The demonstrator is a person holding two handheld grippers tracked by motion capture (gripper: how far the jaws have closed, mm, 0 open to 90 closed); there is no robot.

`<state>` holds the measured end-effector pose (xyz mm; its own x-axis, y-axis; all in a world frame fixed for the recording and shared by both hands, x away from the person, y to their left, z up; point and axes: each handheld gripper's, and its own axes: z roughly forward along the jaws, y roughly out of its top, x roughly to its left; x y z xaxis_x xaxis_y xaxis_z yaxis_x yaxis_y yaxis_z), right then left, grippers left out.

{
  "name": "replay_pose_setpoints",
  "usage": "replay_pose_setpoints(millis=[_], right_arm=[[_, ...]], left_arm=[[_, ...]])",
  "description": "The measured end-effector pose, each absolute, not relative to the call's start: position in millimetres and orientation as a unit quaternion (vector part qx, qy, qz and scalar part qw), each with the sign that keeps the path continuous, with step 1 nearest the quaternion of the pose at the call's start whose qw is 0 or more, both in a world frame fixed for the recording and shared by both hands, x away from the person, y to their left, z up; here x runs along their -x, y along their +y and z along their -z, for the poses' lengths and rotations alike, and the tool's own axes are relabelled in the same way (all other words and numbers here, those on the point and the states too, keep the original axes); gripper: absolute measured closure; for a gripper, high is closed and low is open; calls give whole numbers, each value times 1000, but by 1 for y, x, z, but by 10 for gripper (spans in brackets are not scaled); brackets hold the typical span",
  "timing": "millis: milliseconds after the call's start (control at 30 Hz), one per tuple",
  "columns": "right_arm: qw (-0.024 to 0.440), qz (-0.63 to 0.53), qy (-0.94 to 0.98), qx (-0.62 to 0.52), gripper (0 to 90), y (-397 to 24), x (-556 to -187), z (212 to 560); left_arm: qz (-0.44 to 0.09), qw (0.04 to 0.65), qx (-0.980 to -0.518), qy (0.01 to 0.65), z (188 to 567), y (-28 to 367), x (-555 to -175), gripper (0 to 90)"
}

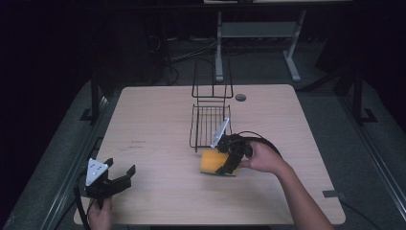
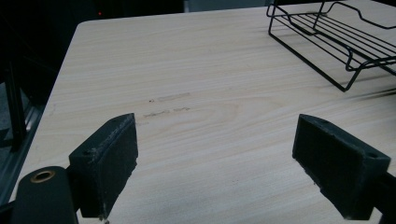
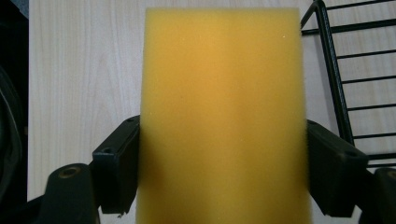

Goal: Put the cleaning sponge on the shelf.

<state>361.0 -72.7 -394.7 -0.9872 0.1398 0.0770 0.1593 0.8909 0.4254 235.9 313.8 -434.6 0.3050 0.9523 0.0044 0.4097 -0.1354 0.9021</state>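
Observation:
A yellow sponge (image 1: pixel 209 163) lies low over the table just in front of a black wire rack (image 1: pixel 209 125). My right gripper (image 1: pixel 221 162) reaches in from the right and is shut on it. In the right gripper view the sponge (image 3: pixel 223 84) stands between both pads of the right gripper (image 3: pixel 223 144), which press its two sides, and the rack (image 3: pixel 343 84) is close on the right. My left gripper (image 1: pixel 119 166) hovers open near the table's front left corner, far from the sponge. In its own view the left gripper (image 2: pixel 219 140) holds nothing, with bare wood between the jaws.
The wire rack (image 2: pixel 336 42) has a flat grid base and a tall back frame toward the table's far side. A small round grommet (image 1: pixel 241 97) sits near the far edge. The table's left edge (image 2: pixel 60 84) drops off to dark floor.

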Motion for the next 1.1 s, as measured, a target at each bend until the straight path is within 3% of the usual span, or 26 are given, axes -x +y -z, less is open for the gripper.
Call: replay_pose_setpoints(millis=[1100], right_arm=[[28,214,-974,73,226,-54,-387,389]], left_arm=[[-315,432,-682,498,434,316,-237,134]])
